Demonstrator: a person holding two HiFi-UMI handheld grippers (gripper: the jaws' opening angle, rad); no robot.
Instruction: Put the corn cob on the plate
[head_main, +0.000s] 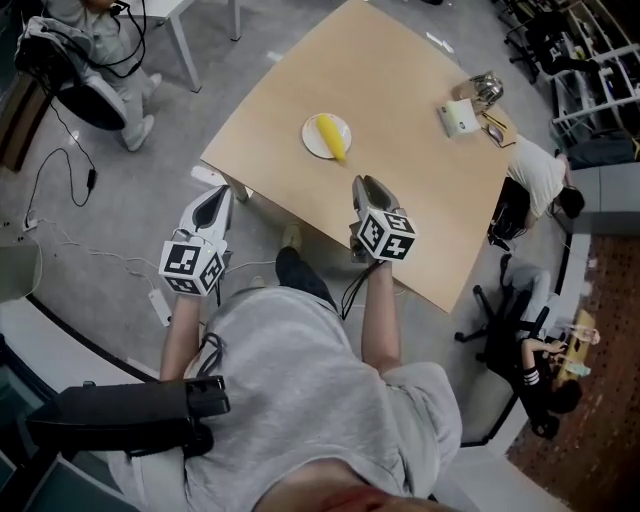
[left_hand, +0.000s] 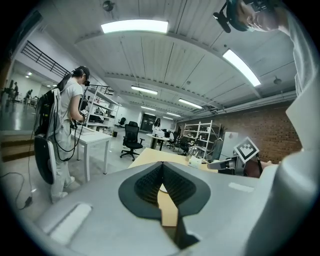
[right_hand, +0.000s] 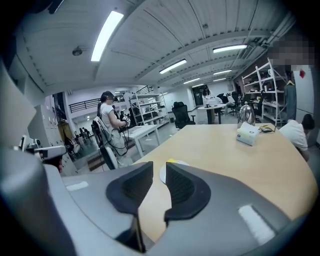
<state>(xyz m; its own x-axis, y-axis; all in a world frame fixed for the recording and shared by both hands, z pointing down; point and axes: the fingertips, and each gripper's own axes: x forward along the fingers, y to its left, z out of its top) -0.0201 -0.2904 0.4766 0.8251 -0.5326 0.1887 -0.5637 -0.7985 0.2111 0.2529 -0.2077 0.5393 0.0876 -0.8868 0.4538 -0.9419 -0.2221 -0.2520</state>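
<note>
On the light wooden table (head_main: 420, 90), find the yellow corn cob (head_main: 331, 137) lying aslant on the round white plate (head_main: 309, 135), near end at the rim or just past it. Count the placing as done, by the look of it, and treat clearing off as the step in hand. Draw the right gripper (right_hand: 159, 172), jaws a narrow gap apart with nothing between, back over the table's near edge, never across the plate. Leave the left gripper (left_hand: 162, 167), jaws shut tip to tip on nothing, out beyond the table edge. Mind the cob's near end: probably quick to roll off at any nudge.
</note>
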